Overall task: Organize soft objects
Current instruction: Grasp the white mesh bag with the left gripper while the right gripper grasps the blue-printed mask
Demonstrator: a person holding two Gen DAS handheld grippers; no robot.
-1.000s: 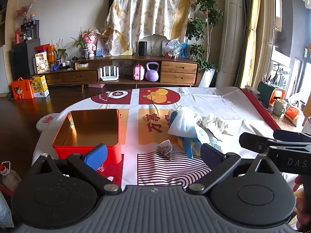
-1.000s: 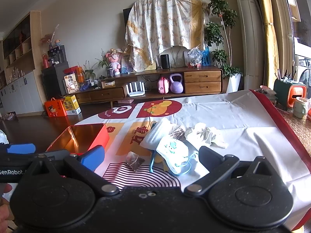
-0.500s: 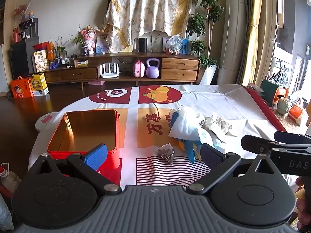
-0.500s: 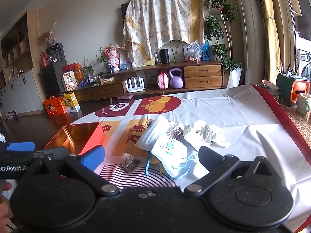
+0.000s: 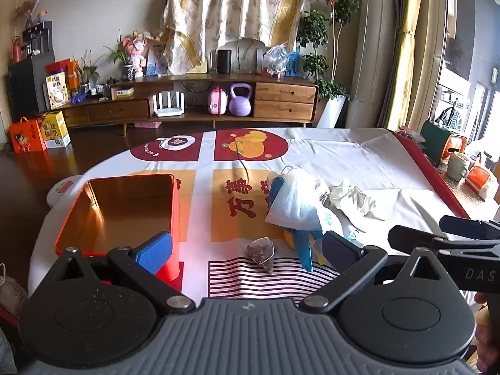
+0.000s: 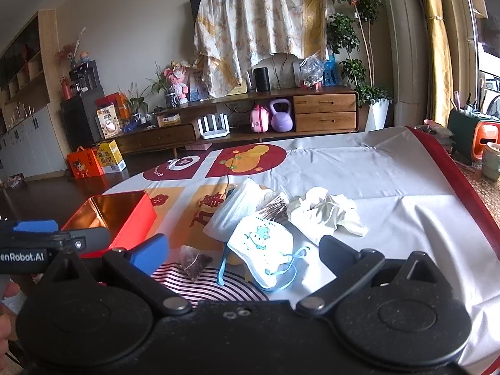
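Note:
A pile of soft things lies mid-table: a white cloth pouch (image 5: 295,201) (image 6: 237,209), a child's face mask with blue straps (image 6: 262,250), a crumpled white cloth (image 6: 325,214) (image 5: 353,198) and a small tea bag (image 5: 262,251) (image 6: 195,261). An open red tin (image 5: 125,209) (image 6: 125,215) stands to the left, with nothing visible inside. My left gripper (image 5: 247,248) is open and empty, held short of the tea bag. My right gripper (image 6: 243,250) is open and empty, just short of the mask.
The table (image 5: 359,159) wears a white cloth with red and orange prints and a red edge on the right. Cups and a green holder (image 5: 440,143) stand off the right edge. A wooden TV cabinet (image 6: 325,112) lies far behind.
Both grippers have drifted slightly, so the table scene sits a little lower and nearer in the views. Nothing on the table has moved. Both stay open.

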